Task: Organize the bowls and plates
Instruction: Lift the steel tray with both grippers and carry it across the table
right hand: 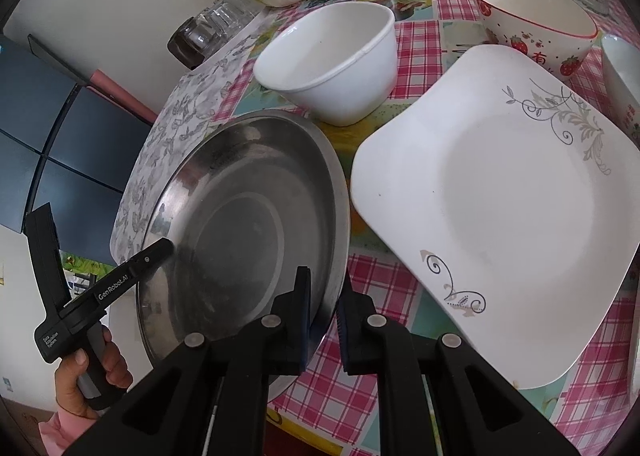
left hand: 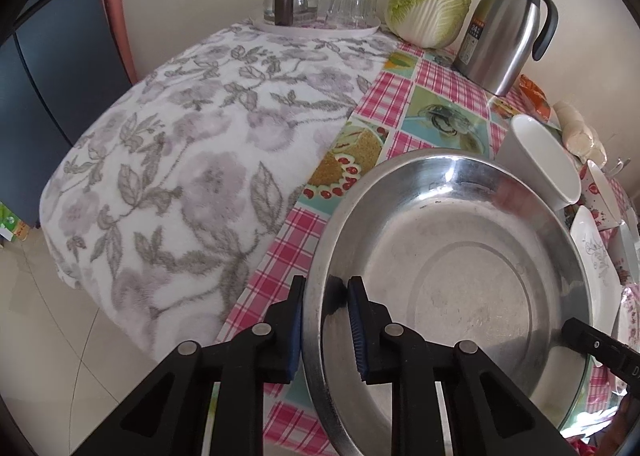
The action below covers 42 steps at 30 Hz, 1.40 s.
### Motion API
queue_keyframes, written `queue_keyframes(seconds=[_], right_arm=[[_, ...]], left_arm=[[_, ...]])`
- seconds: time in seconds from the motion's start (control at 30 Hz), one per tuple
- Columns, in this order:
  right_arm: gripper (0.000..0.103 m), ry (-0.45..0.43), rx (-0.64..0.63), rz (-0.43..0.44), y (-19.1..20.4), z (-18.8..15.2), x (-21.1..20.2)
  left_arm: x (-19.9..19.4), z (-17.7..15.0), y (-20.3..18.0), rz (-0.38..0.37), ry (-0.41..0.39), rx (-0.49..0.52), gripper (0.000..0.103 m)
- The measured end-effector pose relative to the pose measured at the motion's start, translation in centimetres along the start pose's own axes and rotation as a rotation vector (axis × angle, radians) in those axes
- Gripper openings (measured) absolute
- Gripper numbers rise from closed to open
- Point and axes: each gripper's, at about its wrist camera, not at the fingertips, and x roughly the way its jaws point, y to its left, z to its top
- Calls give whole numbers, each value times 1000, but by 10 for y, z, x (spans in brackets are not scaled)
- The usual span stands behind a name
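Left gripper (left hand: pixel 324 320): clamped on steel pan (left hand: pixel 460 276) rim, lower centre.
Right gripper (right hand: pixel 324 308): clamped on opposite rim.
Right view only: square plate (right hand: pixel 500 208), hand (right hand: pixel 86 376).

Both wrist views angled down, close, sharing steel pan (left hand: pixel 448 280)

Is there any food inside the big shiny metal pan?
No food: the metal pan shows only its bare, scuffed bottom. Black tool parts in front hide its near edge, so that bit cannot be checked.
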Motion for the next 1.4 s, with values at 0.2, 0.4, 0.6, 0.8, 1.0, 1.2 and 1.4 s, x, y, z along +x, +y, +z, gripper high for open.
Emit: queue_keyframes(seconds=[0.2,0.4,0.6,0.8,1.0,1.2,1.4], right_arm=[[14,-55,-55,20,11,-1,-23],[13,-48,-64,28,9,-2,-25],[10,-10,8,38,-10,0,-17],[10,7,-5,-10,-11,0,-9],[10,36,8,-26,-18,-2,-3],[10,40,-9,-35,-16,-4,-3],[10,-2,-34,-14,-10,-2,-19]], left_arm=[[-45,8,-20,-28,-98,50,18],[-62,14,-60,-52,-121,107,19],[-53,13,-44,5,-107,62,48],[-10,4,1,39,-5,-73,57],[23,-15,12,-41,60,-147,47],[16,-13,-4,-41,40,-90,22],[-9,-7,-6,-32,-10,-81,21]])
